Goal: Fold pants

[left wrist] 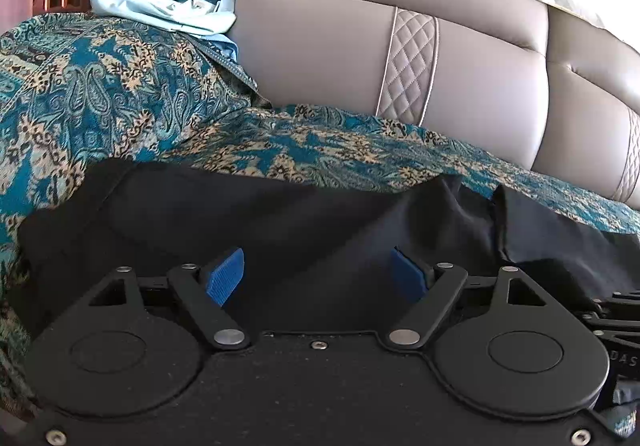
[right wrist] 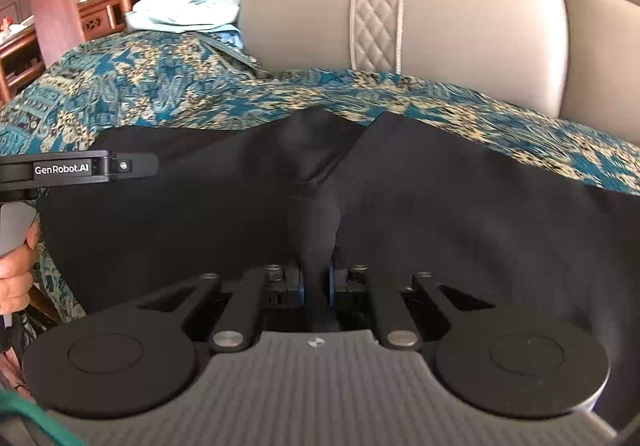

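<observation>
Black pants (left wrist: 248,218) lie spread on a teal patterned cover on the sofa seat; they also fill the right wrist view (right wrist: 460,214). My left gripper (left wrist: 318,274) is open just above the cloth, its blue pads (left wrist: 224,276) wide apart with nothing between them. My right gripper (right wrist: 315,282) is shut on a pinched ridge of the pants (right wrist: 314,222), which rises from the jaws in a narrow fold. The left gripper's body (right wrist: 80,167) and the hand holding it show at the left edge of the right wrist view.
The grey leather sofa backrest (left wrist: 400,58) stands right behind the seat. The teal patterned cover (left wrist: 100,86) is bunched up at the left. Light blue clothes (left wrist: 172,10) lie on it at the back left. Wooden furniture (right wrist: 100,10) stands further left.
</observation>
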A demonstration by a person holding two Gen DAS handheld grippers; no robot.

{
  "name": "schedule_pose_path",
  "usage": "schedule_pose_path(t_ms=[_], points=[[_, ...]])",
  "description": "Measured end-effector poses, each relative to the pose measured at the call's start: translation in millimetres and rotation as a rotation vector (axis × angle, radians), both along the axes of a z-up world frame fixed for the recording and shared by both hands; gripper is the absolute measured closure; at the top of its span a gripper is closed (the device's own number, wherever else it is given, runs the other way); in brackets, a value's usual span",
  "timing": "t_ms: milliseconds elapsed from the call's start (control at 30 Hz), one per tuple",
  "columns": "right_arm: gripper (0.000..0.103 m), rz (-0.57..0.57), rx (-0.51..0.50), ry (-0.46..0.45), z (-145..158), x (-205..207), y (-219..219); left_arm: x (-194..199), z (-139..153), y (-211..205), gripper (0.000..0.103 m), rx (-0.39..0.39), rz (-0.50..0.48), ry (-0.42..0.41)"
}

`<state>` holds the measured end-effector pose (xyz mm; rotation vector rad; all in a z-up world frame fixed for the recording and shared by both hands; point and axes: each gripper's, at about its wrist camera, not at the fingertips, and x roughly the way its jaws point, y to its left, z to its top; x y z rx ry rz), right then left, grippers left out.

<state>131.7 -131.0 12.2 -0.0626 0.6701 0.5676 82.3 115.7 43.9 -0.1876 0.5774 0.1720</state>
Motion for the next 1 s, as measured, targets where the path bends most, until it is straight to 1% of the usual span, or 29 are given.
schedule_pose_path(t_ms=[167,233,267,300,333,367,400,467,533,700,767,933,1000], points=[[0.088,0.024,-0.024,-0.037,0,-14,7,-7,-1,-7,0.024,0.025,-0.02,-0.006],[0.083,0.04,-0.025,-0.04,-2,-19,9,-6,-2,-12,0.024,0.029,-0.031,-0.006],[0.074,0.051,-0.018,-0.041,-4,-20,9,-6,-2,-14,0.024,0.031,-0.037,-0.006],[0.068,0.067,-0.005,-0.04,-4,-21,9,-5,-2,-17,0.024,0.034,-0.043,-0.007],[0.064,0.088,0.013,-0.032,-4,-24,7,-5,-2,-19,0.024,0.035,-0.05,-0.007],[0.044,0.111,0.032,-0.021,-5,-24,6,-4,-1,-22,0.024,0.037,-0.058,-0.008],[0.034,0.134,0.057,-0.006,-5,-25,3,-4,-1,-25,0.024,0.037,-0.064,-0.009],[0.028,0.178,0.117,0.028,-4,-30,-4,-3,1,-30,0.024,0.034,-0.08,-0.014],[0.022,0.18,0.138,0.028,-2,-34,-10,-2,4,-36,0.024,0.029,-0.098,-0.023],[0.013,0.092,0.127,-0.056,4,-46,-29,-1,9,-59,0.024,0.034,-0.145,-0.047],[0.012,0.033,0.119,-0.085,6,-47,-39,-1,10,-70,0.024,0.046,-0.161,-0.053],[0.007,-0.176,0.067,-0.156,9,-49,-70,-2,3,-105,0.024,0.115,-0.205,-0.051],[0.003,-0.255,0.048,-0.176,8,-49,-81,-3,-1,-120,0.024,0.156,-0.229,-0.05]])
